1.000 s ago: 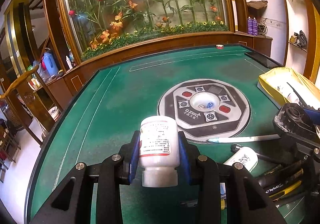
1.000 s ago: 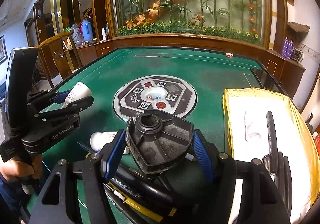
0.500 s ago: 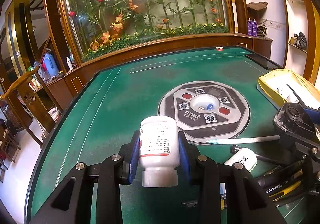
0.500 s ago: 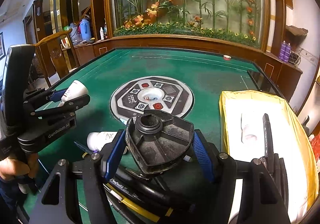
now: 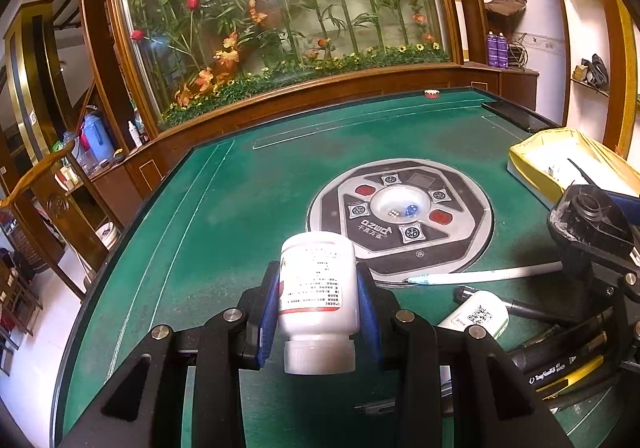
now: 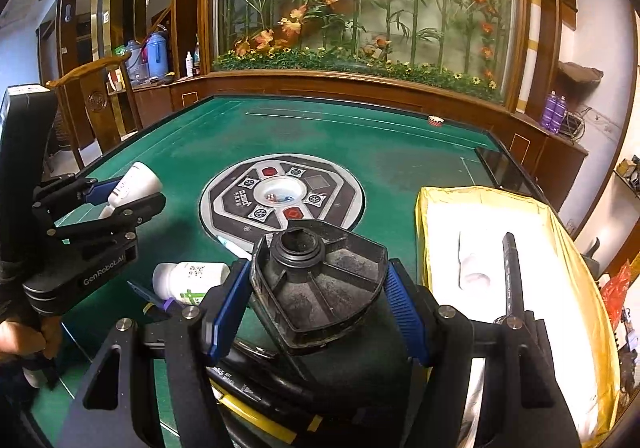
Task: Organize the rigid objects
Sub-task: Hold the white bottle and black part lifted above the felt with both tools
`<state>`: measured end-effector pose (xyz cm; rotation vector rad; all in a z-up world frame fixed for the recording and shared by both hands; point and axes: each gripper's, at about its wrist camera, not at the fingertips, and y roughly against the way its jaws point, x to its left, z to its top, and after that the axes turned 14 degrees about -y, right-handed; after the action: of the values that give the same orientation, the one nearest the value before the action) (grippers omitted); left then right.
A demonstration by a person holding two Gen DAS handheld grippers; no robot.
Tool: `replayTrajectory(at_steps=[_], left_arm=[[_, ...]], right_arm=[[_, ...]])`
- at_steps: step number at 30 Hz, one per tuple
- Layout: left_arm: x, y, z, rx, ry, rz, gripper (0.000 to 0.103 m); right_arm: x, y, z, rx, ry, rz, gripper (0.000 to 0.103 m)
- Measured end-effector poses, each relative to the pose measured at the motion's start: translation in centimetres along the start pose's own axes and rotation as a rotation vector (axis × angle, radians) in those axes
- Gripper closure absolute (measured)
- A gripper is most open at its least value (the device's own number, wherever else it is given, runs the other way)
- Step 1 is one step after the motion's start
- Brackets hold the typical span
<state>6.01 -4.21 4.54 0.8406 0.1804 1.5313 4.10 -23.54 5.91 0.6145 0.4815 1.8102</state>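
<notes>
Left wrist view: green felt table (image 5: 208,232) with a round dice console (image 5: 400,217) at its centre, wood rim, flower display behind glass beyond. Left gripper (image 5: 318,298) clamps a white bottle (image 5: 318,288) near the console. Right gripper (image 6: 316,298) grips a black part (image 6: 320,280), console ahead, yellow tray (image 6: 576,268) beside it

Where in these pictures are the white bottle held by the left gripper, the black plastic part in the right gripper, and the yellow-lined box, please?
white bottle (image 5: 318,288): left wrist view, on its printed label.
black plastic part (image 6: 320,284): right wrist view, on its ribbed upper face.
yellow-lined box (image 6: 576,272): right wrist view, on its right-hand yellow wall.
</notes>
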Motion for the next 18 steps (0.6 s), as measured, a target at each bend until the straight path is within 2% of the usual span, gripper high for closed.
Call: replayTrajectory(at_steps=[18], left_arm=[[-0.21, -0.22, -0.04, 0.006, -0.007, 0.002, 0.065]], right_arm=[[0.01, -0.35, -0.2, 0.0, 0.016, -0.024, 0.037]])
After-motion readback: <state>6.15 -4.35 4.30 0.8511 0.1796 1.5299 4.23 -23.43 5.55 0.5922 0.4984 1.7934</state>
